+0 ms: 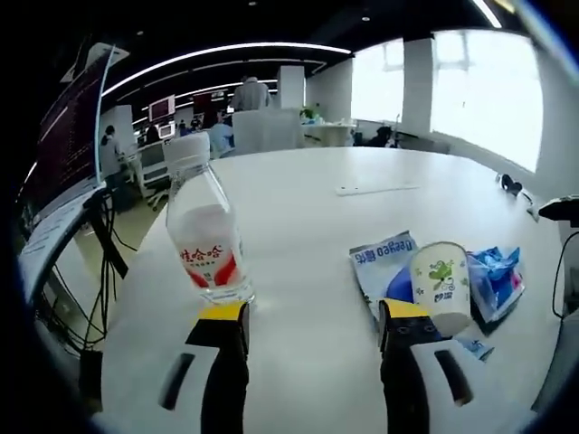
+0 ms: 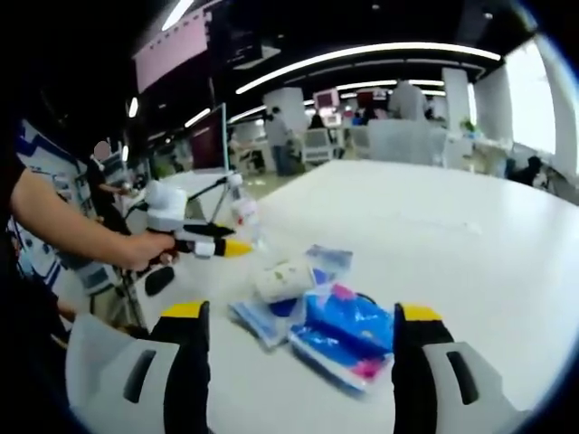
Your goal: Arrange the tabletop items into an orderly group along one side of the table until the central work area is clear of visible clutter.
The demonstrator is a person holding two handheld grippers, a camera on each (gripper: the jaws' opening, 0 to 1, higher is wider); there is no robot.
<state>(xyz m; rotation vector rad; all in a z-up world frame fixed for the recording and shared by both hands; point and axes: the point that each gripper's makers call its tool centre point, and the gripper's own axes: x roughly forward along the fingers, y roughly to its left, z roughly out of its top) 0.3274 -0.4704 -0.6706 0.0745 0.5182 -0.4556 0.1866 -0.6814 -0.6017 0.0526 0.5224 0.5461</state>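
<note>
A clear plastic bottle [image 1: 205,237] with a white cap and red label stands on the white table [image 1: 317,208], just beyond my left gripper's left jaw. My left gripper [image 1: 315,318] is open, nothing between its jaws. A paper cup [image 1: 442,285] with a green print lies on a blue-white snack bag [image 1: 384,259], beside a blue packet [image 1: 498,276], by the right jaw. In the right gripper view my right gripper [image 2: 303,325] is open above the blue packet [image 2: 341,336], the cup [image 2: 283,278] and the bag [image 2: 262,318]. A hand holds the left gripper [image 2: 237,247] near the bottle [image 2: 242,212].
A white power strip [image 1: 376,189] lies further out on the table. Dark cables [image 1: 514,187] rest at the table's right edge. Monitors [image 1: 68,149] and cables stand off the left edge. Office chairs, desks and people fill the background beyond the table's far edge.
</note>
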